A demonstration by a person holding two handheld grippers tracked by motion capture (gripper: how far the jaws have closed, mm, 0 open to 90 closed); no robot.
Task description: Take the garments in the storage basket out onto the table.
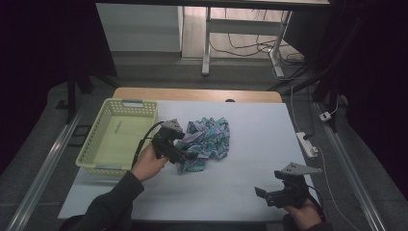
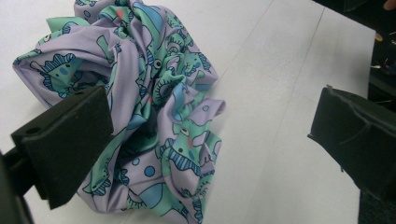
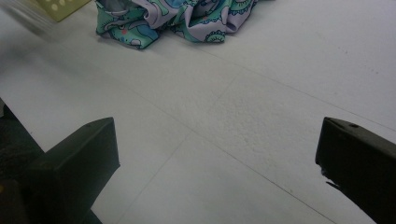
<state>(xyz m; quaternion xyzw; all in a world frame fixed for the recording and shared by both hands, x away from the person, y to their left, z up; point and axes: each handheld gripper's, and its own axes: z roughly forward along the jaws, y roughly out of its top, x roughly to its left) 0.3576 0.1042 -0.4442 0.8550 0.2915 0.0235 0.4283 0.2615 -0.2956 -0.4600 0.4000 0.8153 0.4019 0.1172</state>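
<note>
Basket: pale yellow perforated plastic basket (image 1: 96, 144) at the table's left edge, nothing inside.
Cloth: crumpled lilac-and-green patterned cloth (image 1: 208, 139) beside it, mid-table.
Left gripper (image 1: 188, 155): jaws apart at the cloth.
Right gripper (image 1: 261, 195): jaws apart, near front right corner.

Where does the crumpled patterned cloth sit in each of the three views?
High view: the patterned cloth lies mid-table, right of the yellow basket, at the left hand-held gripper.
Left gripper view: it fills the upper left and centre, partly behind the left jaw.
Right gripper view: at the top edge, left of centre.
Shared landmark: the white table surface under the cloth.
</note>
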